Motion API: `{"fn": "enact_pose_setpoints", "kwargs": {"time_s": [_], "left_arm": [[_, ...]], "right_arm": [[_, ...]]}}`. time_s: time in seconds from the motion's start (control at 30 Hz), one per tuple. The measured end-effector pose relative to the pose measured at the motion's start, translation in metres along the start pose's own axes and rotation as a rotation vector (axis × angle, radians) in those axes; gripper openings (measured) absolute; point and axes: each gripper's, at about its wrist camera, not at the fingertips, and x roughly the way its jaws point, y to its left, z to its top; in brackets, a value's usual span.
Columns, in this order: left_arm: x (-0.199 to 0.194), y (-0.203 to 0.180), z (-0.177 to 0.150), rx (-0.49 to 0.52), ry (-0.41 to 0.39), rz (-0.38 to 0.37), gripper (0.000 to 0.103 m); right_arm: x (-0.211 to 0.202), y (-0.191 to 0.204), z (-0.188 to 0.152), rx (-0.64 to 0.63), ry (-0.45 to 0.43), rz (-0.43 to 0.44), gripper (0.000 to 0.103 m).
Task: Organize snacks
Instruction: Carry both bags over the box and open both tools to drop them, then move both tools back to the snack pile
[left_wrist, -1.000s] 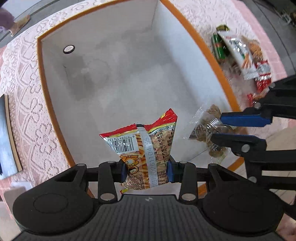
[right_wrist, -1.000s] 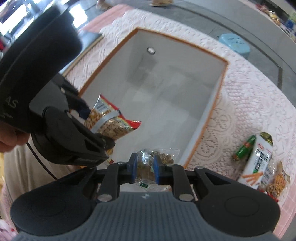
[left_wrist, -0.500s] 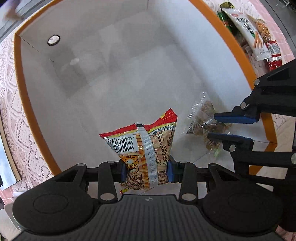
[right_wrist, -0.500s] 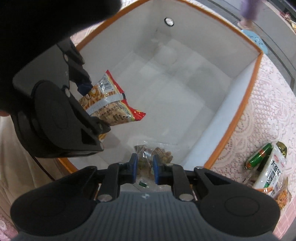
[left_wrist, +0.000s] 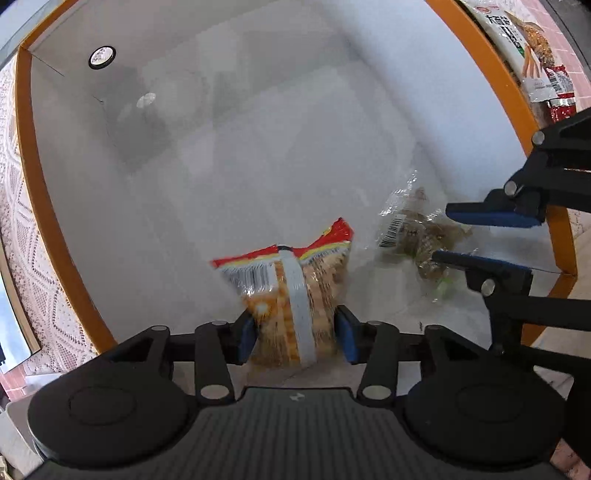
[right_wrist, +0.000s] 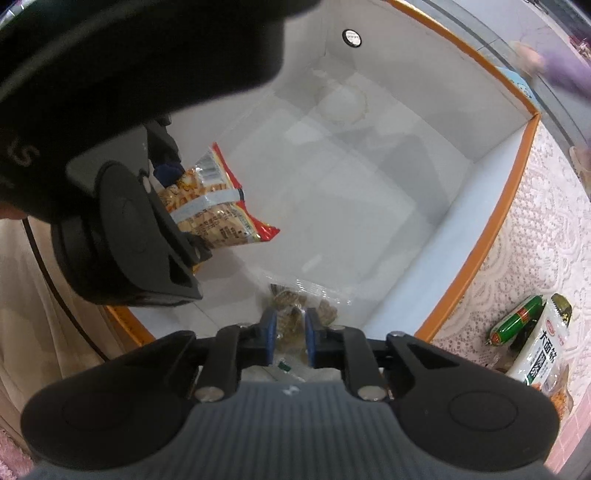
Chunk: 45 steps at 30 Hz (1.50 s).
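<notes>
Both grippers point down into a white box w/ orange rim, sitting on a desk covered w/ pale lace cloth.

Left gripper: jaws have just been opening. Red-and-yellow snack bag sits between the blue pads; bag blurred in left wrist view. Pads look slightly off the bag's sides, so no firm squeeze visible – jaws apart, bag loose between them. Barcode end and red top edge point away from camera, toward box floor. In right wrist view the same bag pokes out from under the left gripper's black body, over the floor near the box's left wall.

Right gripper: jaws nearly closed, clamped on a clear packet of brown snacks. Packet hangs low in the near corner of the box; can't tell if it touches the floor. From left wrist view the packet shows a small barcode label, pinched by the right gripper's blue pads, just right of the red bag, not touching it.

Round black-ringed hole in far box wall.

Outside box on the cloth: green sausage stick, white noodle-style pack beside it, more red packets by the rim.
</notes>
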Motion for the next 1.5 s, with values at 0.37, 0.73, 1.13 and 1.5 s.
{"fn": "enact_pose_setpoints", "kwargs": {"time_s": [0.37,0.73,1.13,1.5], "left_arm": [[-0.017,-0.002,-0.006,0.003,-0.030,-0.020,0.067],[-0.044,0.001,-0.026,-0.038,-0.080,0.006,0.068],[-0.112,-0.019,-0.042,-0.103,-0.326,0.001,0.068],[-0.144,-0.099,-0.035,-0.002,-0.530,-0.112,0.068]], "right_arm": [[-0.010,0.006,-0.001,0.012,-0.010,-0.012,0.037],[-0.030,0.008,-0.005,0.019,-0.064,-0.035,0.051],[-0.083,-0.007,-0.037,0.125,-0.268,-0.022,0.051],[-0.122,-0.047,-0.104,0.252,-0.320,-0.127,0.047]]}}
